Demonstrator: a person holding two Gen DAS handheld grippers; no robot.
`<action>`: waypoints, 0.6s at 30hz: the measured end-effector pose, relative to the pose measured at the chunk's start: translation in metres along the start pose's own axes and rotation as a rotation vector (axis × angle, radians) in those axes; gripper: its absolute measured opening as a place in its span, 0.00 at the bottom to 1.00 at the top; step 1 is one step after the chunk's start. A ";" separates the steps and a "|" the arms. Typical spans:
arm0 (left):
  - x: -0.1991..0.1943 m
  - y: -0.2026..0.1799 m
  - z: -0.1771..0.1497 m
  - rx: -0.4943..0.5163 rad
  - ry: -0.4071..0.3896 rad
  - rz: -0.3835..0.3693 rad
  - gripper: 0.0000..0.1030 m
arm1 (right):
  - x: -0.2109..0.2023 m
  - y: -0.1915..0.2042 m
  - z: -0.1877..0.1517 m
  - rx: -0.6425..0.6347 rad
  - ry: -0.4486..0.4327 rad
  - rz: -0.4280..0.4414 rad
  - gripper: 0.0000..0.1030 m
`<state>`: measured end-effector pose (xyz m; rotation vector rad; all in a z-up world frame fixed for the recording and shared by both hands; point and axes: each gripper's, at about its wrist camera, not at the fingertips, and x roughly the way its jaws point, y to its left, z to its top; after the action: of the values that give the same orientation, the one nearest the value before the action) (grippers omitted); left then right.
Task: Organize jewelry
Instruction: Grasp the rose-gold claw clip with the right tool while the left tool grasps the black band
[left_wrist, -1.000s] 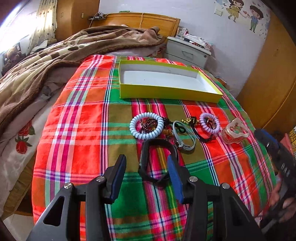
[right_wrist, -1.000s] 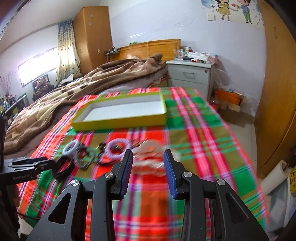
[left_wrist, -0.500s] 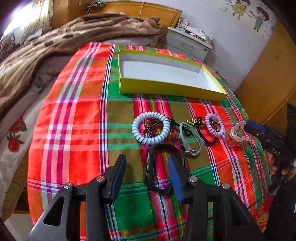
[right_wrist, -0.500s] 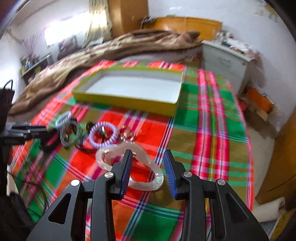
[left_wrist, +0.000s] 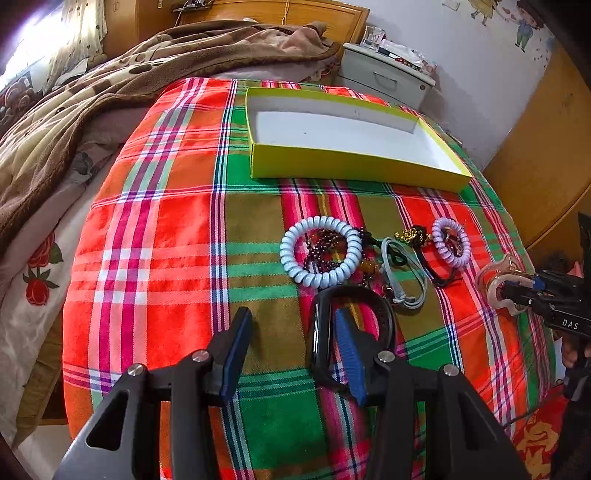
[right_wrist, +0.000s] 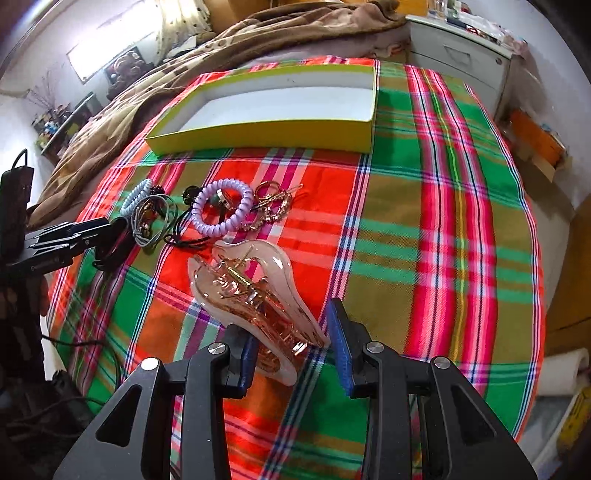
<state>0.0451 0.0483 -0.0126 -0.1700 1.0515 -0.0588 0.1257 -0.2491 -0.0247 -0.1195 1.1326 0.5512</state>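
Observation:
On the plaid cloth lies a black band (left_wrist: 318, 332). My left gripper (left_wrist: 291, 354) is open over it, its right finger inside the loop and the band's left side between the fingers. A clear pink hair claw (right_wrist: 251, 288) lies with its near end between the fingers of my open right gripper (right_wrist: 293, 350); a gap shows at the right pad. Behind lie a pale blue coil bracelet (left_wrist: 319, 254), a purple coil bracelet (left_wrist: 450, 242), dark beads (left_wrist: 325, 245), a grey cord (left_wrist: 404, 284) and a gold chain (right_wrist: 273, 214). The yellow-green box (left_wrist: 351, 164) stands empty beyond them.
A brown blanket (left_wrist: 110, 85) covers the bed at the back left. A white nightstand (left_wrist: 388, 74) stands behind the box, and a wooden door (left_wrist: 546, 140) is on the right. The cloth drops off at its near and right edges; a paper roll (right_wrist: 565, 369) lies on the floor.
Both grippers tipped down and came closer to the cloth. The hair claw now lies between the right fingers. The left gripper shifted so its right finger sits inside the black band.

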 end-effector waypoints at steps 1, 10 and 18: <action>0.001 -0.001 0.001 0.006 0.002 0.006 0.47 | 0.000 0.001 0.000 0.013 -0.007 -0.005 0.35; 0.003 -0.018 -0.005 0.119 0.009 0.109 0.47 | -0.006 0.013 -0.002 0.001 -0.109 -0.082 0.27; 0.002 -0.020 -0.008 0.144 -0.016 0.155 0.52 | -0.009 0.003 -0.005 0.093 -0.145 -0.071 0.26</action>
<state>0.0398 0.0273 -0.0147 0.0415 1.0372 0.0067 0.1170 -0.2513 -0.0188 -0.0384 1.0069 0.4361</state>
